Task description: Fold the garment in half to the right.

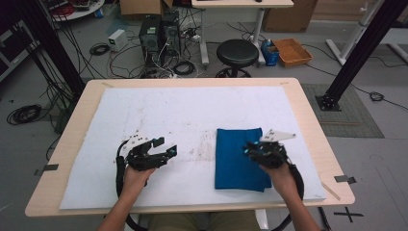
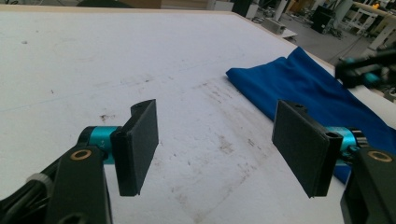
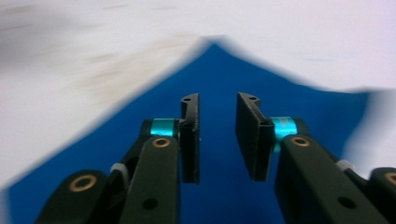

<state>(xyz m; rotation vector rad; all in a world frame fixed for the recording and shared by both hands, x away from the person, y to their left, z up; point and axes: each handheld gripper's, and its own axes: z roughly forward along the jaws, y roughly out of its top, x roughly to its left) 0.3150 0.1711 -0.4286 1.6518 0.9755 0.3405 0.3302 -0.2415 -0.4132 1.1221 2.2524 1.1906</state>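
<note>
I am working on the folded blue cloth [image 1: 239, 158], which lies flat on the white sheet covering the table [image 1: 77, 120], toward my right side. I judge that I am between folds, getting into place for a fresh grasp.

My right gripper [image 3: 217, 135] hovers over the cloth's right half, its jaws a little apart with nothing between them; in the right gripper view blue fabric lies under and ahead of the jaws, with a corner of the cloth pointing away beyond the tips. My left gripper [image 2: 219, 144] is over bare white sheet, jaws spread wide and empty, and the cloth's near edge sits off to its right, apart from the jaws.

Next, I think, I need to bring the right jaws down onto an edge or corner and pinch it, and shift the left gripper across to the cloth's left edge.
</note>
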